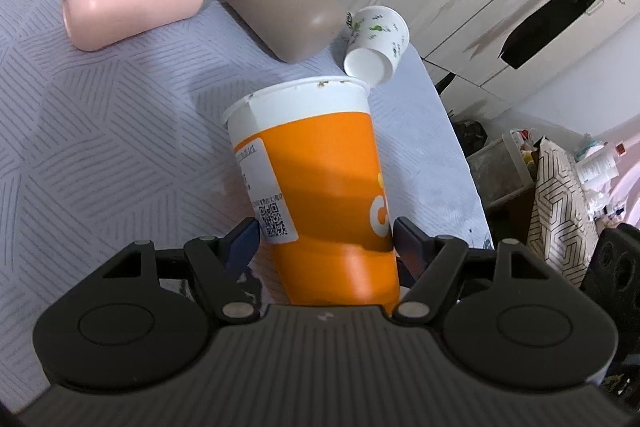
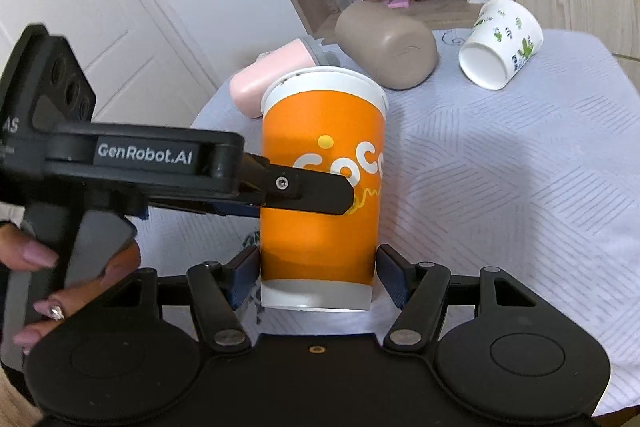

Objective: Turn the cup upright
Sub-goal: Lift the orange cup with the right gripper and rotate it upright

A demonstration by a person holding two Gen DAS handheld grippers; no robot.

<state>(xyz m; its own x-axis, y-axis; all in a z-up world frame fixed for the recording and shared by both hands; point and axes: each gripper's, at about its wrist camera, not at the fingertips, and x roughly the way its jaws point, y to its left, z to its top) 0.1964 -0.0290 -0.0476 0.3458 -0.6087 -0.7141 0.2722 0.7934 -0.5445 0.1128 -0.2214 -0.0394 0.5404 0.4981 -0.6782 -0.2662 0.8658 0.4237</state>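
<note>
Nearest, low on the orange cup [image 2: 320,131]: right hand-held gripper [image 2: 316,263], closed with a pad against each side just above the white base band. Slightly higher, at mid-body from the left: left hand-held gripper [image 1: 320,231], likewise clamped on the wall. Standing on the pale patterned bench [image 2: 500,187] near its front edge, wide rim up, base seemingly down on the cloth. Probably light and thin-walled paper, easy to dent, so best held gently low on the stiffer base band rather than squeezed at the middle; smooth print likely a little slippery. Farther back, on their sides: pink cup [image 2: 260,75] at left, brown cup [image 2: 384,43] in the middle, white printed cup [image 2: 500,43] at right.
</note>
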